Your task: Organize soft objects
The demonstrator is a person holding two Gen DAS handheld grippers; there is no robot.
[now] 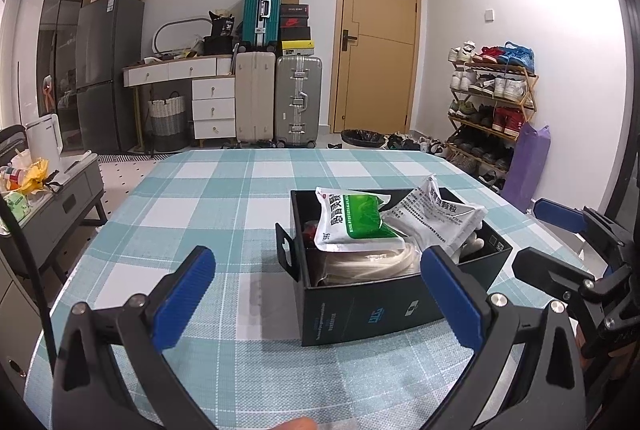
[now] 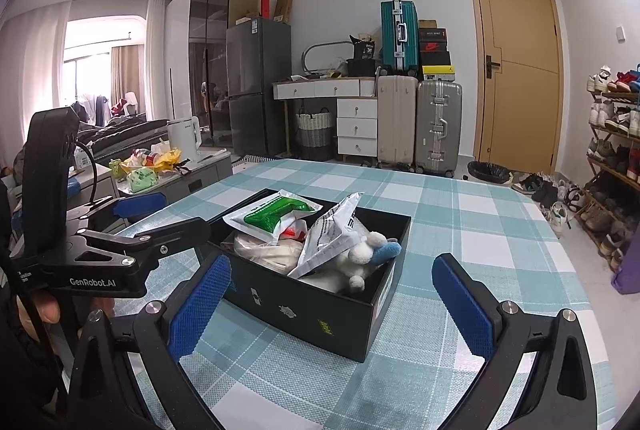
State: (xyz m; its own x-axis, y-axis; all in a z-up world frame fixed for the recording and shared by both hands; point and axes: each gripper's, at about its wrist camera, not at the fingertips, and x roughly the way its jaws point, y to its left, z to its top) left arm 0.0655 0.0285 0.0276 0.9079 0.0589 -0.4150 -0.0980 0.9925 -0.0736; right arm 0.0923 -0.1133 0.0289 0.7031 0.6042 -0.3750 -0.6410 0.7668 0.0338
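- Left gripper (image 1: pixel 318 294) and right gripper (image 2: pixel 332 298) both hung spread wide, empty, just before the black box (image 2: pixel 304 304).
- Green medicine pouch (image 1: pixel 352 224), white pouch (image 2: pixel 328 236) and plush toy (image 2: pixel 366 256) sat piled inside the box.
- Risk: the top pouches overhung the rim; a nudge could spill them.

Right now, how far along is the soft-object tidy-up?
Looks nearly done: the black box already holds the green sachet, the white sachet, the plush toy and a cream bundle. Nothing in hand: left claw and right claw are open. No loose items show on the checked tablecloth.
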